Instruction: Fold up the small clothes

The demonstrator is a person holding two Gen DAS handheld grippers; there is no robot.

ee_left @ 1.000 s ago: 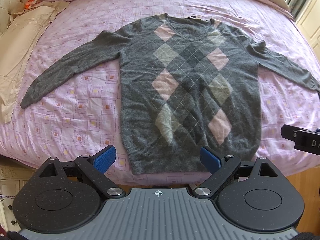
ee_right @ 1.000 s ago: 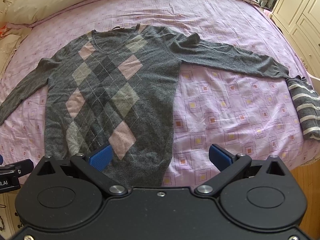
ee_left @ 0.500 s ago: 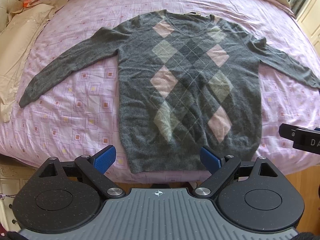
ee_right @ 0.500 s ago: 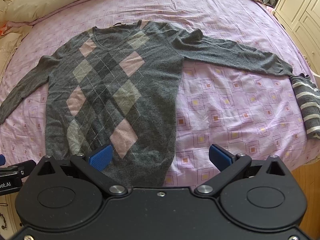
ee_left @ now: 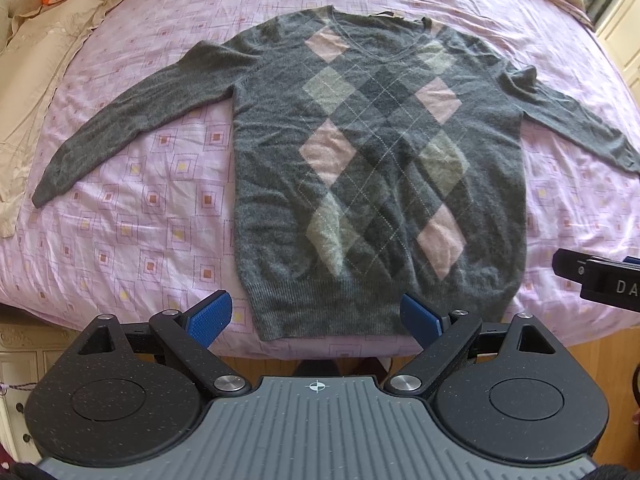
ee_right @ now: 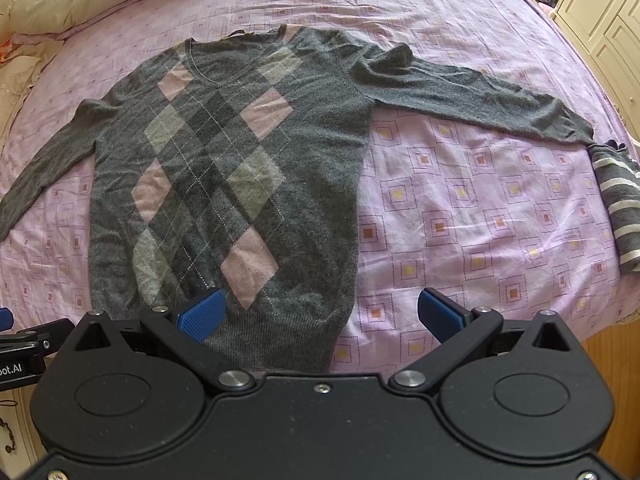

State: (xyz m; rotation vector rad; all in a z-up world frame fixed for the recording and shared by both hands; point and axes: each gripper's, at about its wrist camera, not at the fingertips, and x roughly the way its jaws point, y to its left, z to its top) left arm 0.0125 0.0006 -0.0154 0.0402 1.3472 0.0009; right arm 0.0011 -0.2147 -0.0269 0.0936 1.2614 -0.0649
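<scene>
A grey argyle sweater (ee_left: pixel 380 168) with pink and pale green diamonds lies flat, face up, on the pink patterned bedspread (ee_left: pixel 132 216), both sleeves spread outward. Its hem reaches the bed's near edge. My left gripper (ee_left: pixel 316 316) hangs open just in front of the hem, nothing between its blue pads. In the right wrist view the same sweater (ee_right: pixel 224 184) fills the left half. My right gripper (ee_right: pixel 320 314) is open too, above the sweater's lower right corner, holding nothing.
A grey and white striped garment (ee_right: pixel 618 204) lies at the bed's right edge by the sleeve cuff. Cream bedding (ee_left: pixel 36 72) is bunched at the left. Cream wardrobe doors (ee_right: pixel 600 12) stand at the right. Wooden floor (ee_right: pixel 612 364) shows below the bed edge.
Both grippers have drawn back and risen a little, so the sweater sits higher and slightly smaller in each view. The sweater has not moved, and both grippers stay open.
</scene>
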